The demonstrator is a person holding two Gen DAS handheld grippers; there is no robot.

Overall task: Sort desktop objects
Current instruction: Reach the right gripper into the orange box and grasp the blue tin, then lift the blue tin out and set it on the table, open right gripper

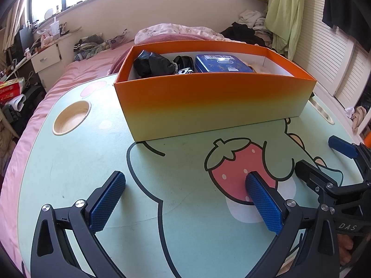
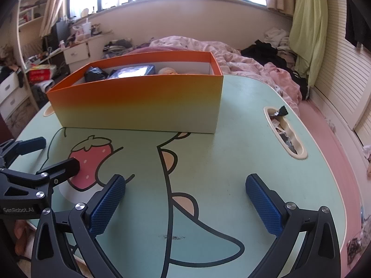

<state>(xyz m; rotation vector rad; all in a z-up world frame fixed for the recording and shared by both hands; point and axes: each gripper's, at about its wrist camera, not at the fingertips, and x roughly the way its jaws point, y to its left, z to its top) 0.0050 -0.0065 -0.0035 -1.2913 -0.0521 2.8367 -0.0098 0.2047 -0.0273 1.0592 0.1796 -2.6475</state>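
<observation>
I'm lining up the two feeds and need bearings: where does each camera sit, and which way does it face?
Left wrist view: sits on the left gripper, angled down across the green cartoon-printed table at the orange-to-yellow cardboard box; its open blue-padded fingers show, with the right gripper at the right edge.
Right wrist view: sits on the right gripper, facing the same box; the left gripper shows at the left edge.
Shared: box, table, strawberry print.

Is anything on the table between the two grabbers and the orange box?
Nothing visible is. Bare green table lies between the open left gripper and the orange box, and between the open right gripper and the box.
</observation>
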